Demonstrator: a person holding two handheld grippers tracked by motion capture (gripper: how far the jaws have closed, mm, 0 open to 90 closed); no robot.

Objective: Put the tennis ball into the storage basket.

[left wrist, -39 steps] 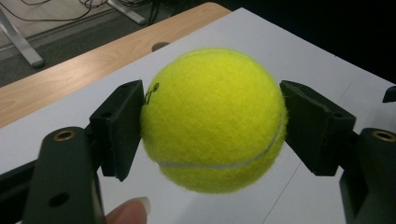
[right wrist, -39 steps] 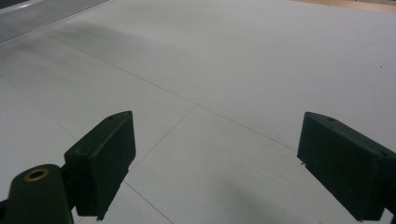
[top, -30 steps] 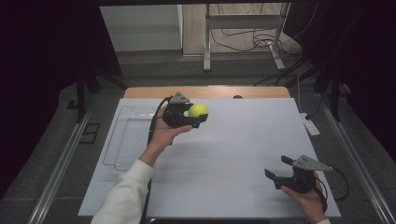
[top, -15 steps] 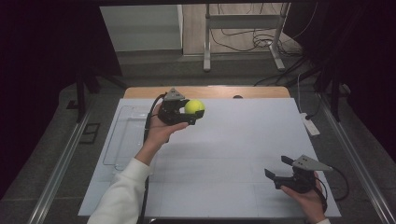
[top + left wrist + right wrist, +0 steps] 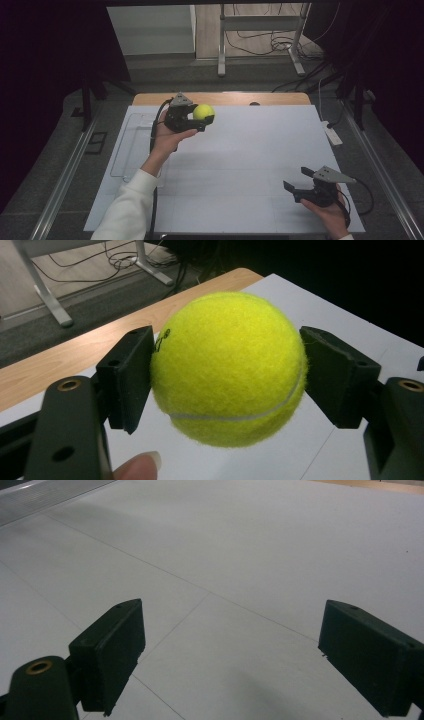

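**Ball held high on two small contact patches**

The left hand-held gripper [image 5: 200,121] is clamped on a yellow tennis ball [image 5: 203,112], lifted clear of the desk [image 5: 250,165] over its far left part, near the wooden far edge. In the left gripper view the ball [image 5: 227,367] sits between the two black pads [image 5: 131,375], one pressing each side at about mid-height, and the white surface shows underneath with nothing supporting the ball from below.

The main risk, as I judge it, is the ball squirting out. It is round and fuzzy, the flat pads meet it on small patches only, and any easing of the squeeze or a quick swing of the wrist could let it roll forward out of the grip. From this height it would bounce, and could run off the desk's far or left side. A clear tray [image 5: 131,150] lies on the left of the desk, just below and left of the hand; a drop aimed there from too high could bounce straight back out.

The right hand-held gripper [image 5: 299,181] rests at the near right corner, jaws spread wide with nothing between them, well apart from the ball and too far off to catch a slip.

As for heading, a ball has no long axis and points nowhere. The one cue to its pose is the white seam, curving low across the side facing the camera, with dark lettering against the left pad.
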